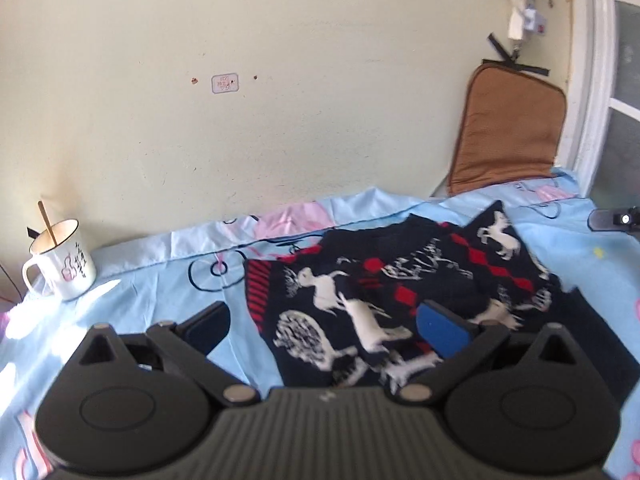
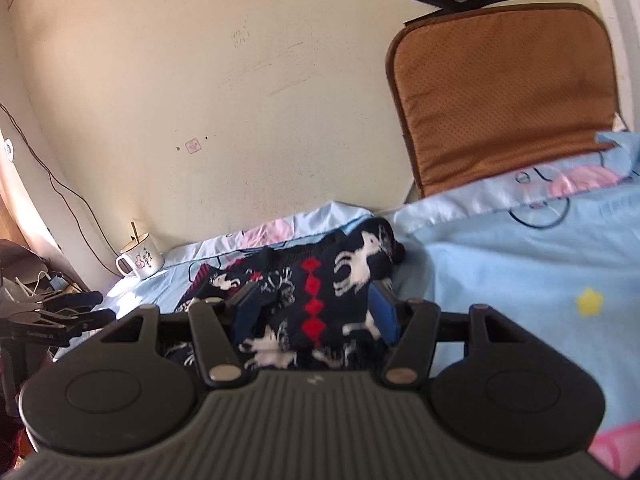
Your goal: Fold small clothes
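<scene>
Both claws are showing matte black bodies: ribbed grey-black centre housing, two round side discs, silver pivot screws on angled link arms. Left claw [image 1: 322, 330] and right claw [image 2: 314, 312] are wearing blue finger pads [image 1: 440, 330].

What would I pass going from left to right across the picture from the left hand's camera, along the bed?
White mug with a stick in it → dark knitted garment with white deer and red diamonds → brown cushion leaning on the wall → tip of the other gripper at the right edge.
</scene>
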`<state>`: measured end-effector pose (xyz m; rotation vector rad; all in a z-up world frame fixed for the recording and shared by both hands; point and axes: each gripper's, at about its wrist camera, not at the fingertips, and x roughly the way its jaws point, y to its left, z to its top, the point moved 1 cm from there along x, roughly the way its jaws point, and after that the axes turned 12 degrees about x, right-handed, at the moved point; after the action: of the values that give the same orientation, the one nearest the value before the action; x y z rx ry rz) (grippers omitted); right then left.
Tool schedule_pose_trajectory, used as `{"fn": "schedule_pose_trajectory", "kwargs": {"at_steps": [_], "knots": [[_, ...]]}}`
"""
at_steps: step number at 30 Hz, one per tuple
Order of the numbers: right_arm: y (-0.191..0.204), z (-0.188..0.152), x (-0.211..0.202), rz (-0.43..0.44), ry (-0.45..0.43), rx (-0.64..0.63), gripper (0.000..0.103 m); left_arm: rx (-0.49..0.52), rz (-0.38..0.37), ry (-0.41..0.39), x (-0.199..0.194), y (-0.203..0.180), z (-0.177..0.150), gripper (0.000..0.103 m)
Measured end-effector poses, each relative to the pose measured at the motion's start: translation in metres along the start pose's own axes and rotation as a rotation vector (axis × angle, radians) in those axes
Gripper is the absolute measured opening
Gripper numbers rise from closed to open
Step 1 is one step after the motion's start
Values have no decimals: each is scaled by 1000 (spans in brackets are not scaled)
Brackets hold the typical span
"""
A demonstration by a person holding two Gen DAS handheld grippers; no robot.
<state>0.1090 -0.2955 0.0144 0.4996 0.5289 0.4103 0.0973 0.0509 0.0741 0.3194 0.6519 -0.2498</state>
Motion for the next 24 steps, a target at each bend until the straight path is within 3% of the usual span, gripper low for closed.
{"fn": "schedule_pose_trajectory", "kwargs": {"at_steps": [4,6,12,14,16,17,18,20,24], "knots": [[-2,48,95,10,189,26,62,-23,-77,122,83,19,47,103],[-6,63,137,-5,251,47,62,-5,-59,152,121,18,64,103],[-29,76,223,-67,387,62,66,44,-75,309,220,7,65,103],[-31,73,241,-92,426,42,66,8,-103,300,230,11,63,102],[-26,66,248,-65,438,-11,61,-62,-176,282,227,16,64,74],[-20,62,248,-48,462,-34,30,-75,-200,269,222,17,65,46],[-16,59,244,-44,451,-41,17,-65,-182,264,217,14,68,29],[-9,56,234,-25,423,-40,16,-47,-167,254,207,10,71,18],[16,63,193,26,336,-35,15,-59,-149,185,165,4,74,15]]}}
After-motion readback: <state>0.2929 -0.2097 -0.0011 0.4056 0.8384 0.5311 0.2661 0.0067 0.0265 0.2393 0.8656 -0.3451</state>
